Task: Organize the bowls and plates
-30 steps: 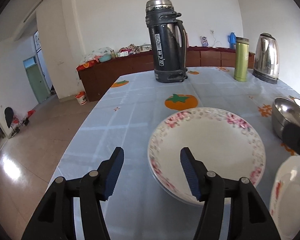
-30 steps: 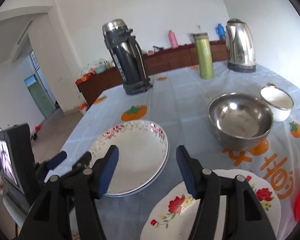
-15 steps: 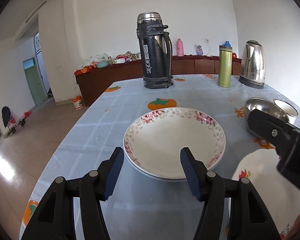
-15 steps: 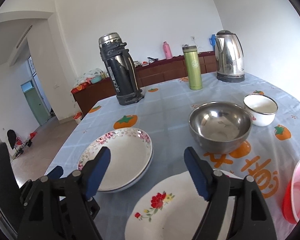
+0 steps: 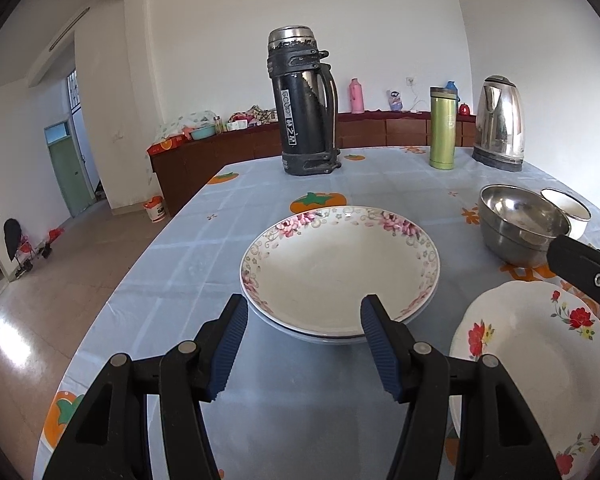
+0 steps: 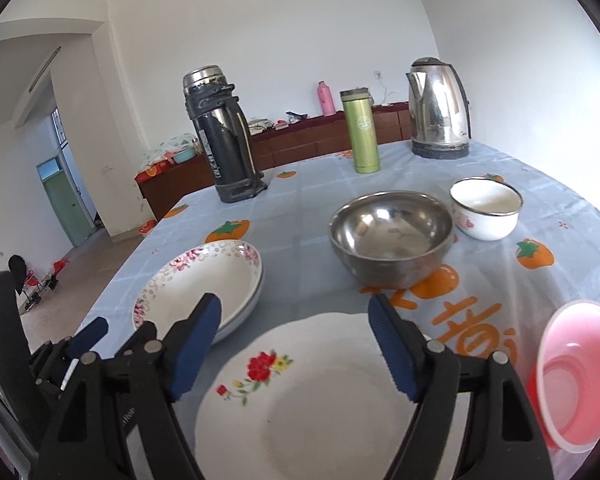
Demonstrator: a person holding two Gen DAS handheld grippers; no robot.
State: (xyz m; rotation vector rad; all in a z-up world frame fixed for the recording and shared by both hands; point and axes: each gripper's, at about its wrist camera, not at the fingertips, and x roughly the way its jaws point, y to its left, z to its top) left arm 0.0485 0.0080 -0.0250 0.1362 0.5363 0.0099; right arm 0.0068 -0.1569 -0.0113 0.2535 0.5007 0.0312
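Note:
A pink-flowered deep plate [image 5: 340,268] sits stacked on another plate on the tablecloth; it also shows in the right wrist view [image 6: 200,284]. My left gripper [image 5: 302,344] is open and empty, just short of its near rim. A white plate with red flowers [image 6: 300,400] lies under my right gripper [image 6: 296,344], which is open and empty above it; this plate shows in the left wrist view [image 5: 536,364]. A steel bowl [image 6: 390,236], a white enamel bowl [image 6: 486,212] and a pink plastic bowl [image 6: 576,372] stand to the right.
A black thermos [image 5: 304,104], a green flask [image 5: 442,132] and a steel kettle [image 5: 500,124] stand at the table's far side. The table's left edge [image 5: 112,292] drops to the floor. A wooden sideboard [image 5: 228,148] runs along the far wall.
Both grippers have drawn back and up from the plates, so more of the table shows. The right gripper's jaws have opened wider. The stacked plates have not moved.

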